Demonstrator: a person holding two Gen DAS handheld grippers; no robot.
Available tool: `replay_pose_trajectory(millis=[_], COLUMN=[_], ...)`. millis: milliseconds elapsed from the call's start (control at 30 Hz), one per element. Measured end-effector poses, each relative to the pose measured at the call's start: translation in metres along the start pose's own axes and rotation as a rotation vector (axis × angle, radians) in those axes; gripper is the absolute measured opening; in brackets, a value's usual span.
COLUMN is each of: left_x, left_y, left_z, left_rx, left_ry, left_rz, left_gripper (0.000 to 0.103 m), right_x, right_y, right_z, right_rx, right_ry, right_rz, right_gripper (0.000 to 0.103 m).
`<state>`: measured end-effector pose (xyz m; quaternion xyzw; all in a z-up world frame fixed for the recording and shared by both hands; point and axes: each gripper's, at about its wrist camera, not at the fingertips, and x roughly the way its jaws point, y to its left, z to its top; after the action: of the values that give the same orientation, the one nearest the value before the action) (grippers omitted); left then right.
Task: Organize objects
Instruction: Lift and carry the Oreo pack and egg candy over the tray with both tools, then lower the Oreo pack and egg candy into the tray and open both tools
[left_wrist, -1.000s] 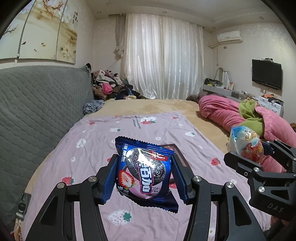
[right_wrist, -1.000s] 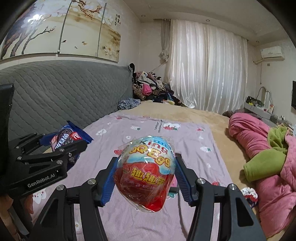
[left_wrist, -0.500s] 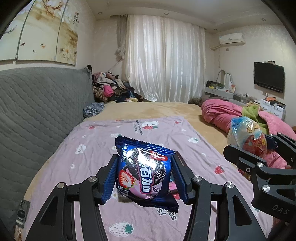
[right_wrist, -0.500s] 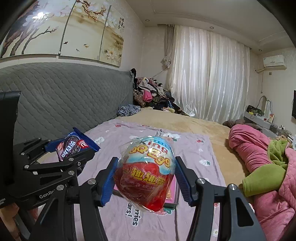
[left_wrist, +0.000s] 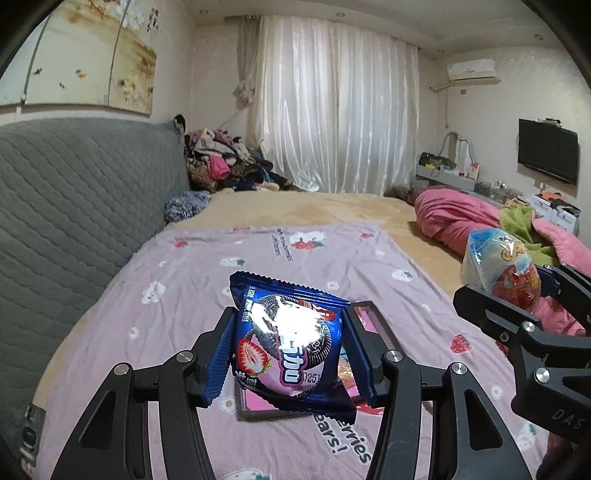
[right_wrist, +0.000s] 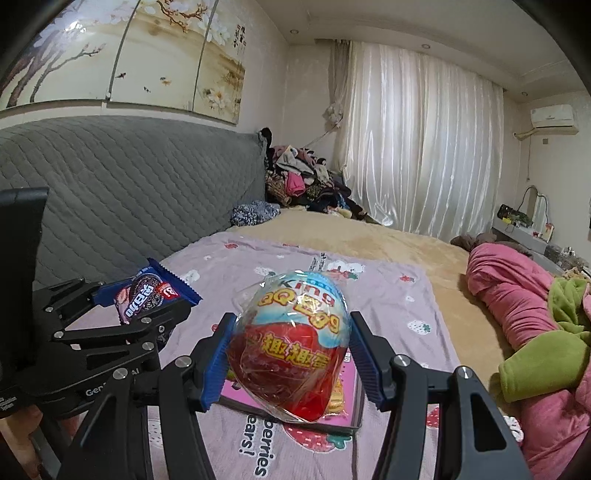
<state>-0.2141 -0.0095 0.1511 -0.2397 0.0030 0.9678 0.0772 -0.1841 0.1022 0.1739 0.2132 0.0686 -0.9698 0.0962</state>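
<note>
My left gripper (left_wrist: 288, 350) is shut on a blue cookie packet (left_wrist: 286, 343) with a strawberry and a dark biscuit printed on it, held above the bed. My right gripper (right_wrist: 290, 354) is shut on a red and blue toy egg in clear wrap (right_wrist: 291, 343). Under both lies a shallow pink tray (left_wrist: 364, 325) on the lilac strawberry sheet (left_wrist: 192, 295), mostly hidden by the held things. In the right wrist view the left gripper (right_wrist: 125, 306) with its packet (right_wrist: 147, 295) hangs at the left. In the left wrist view the egg (left_wrist: 498, 266) shows at the right.
A grey quilted headboard (left_wrist: 74, 206) runs along the left. A rolled pink and green duvet (right_wrist: 524, 295) lies at the right of the bed. A heap of clothes (left_wrist: 221, 162) sits at the far end by the white curtains (left_wrist: 332, 118). A television (left_wrist: 546, 155) hangs on the right wall.
Both grippers have moved back toward the near end of the bed with their loads; the pink tray now lies just beneath and beyond them. Neither grip has changed.
</note>
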Motion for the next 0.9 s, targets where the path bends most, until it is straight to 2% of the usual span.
replay_pose_trajectory(millis=[300,567,900], left_x=[0.098,0.179,0.225], left_y=[0.012,0.005,-0.006], left_z=[-0.031,-0.074,-0.108], left_rx=[-0.034,-0.035,0.003], left_ry=[0.094,0.184,0.223], left_rz=[-0.016,-0.023,-0.059], left_gripper=[0.057,0.057,0.057], right_x=[0.086,0.158,0.22], right_y=[-0.017,-0.026,-0.043], right_z=[-0.031,-0.073,-0.122], right_rx=[0.006,0.036,0.058], right_ry=[0.1,0.194,0.276], right_rz=[-0.009,0.005,-0.038], right_gripper=[0.06,0.06,0.06])
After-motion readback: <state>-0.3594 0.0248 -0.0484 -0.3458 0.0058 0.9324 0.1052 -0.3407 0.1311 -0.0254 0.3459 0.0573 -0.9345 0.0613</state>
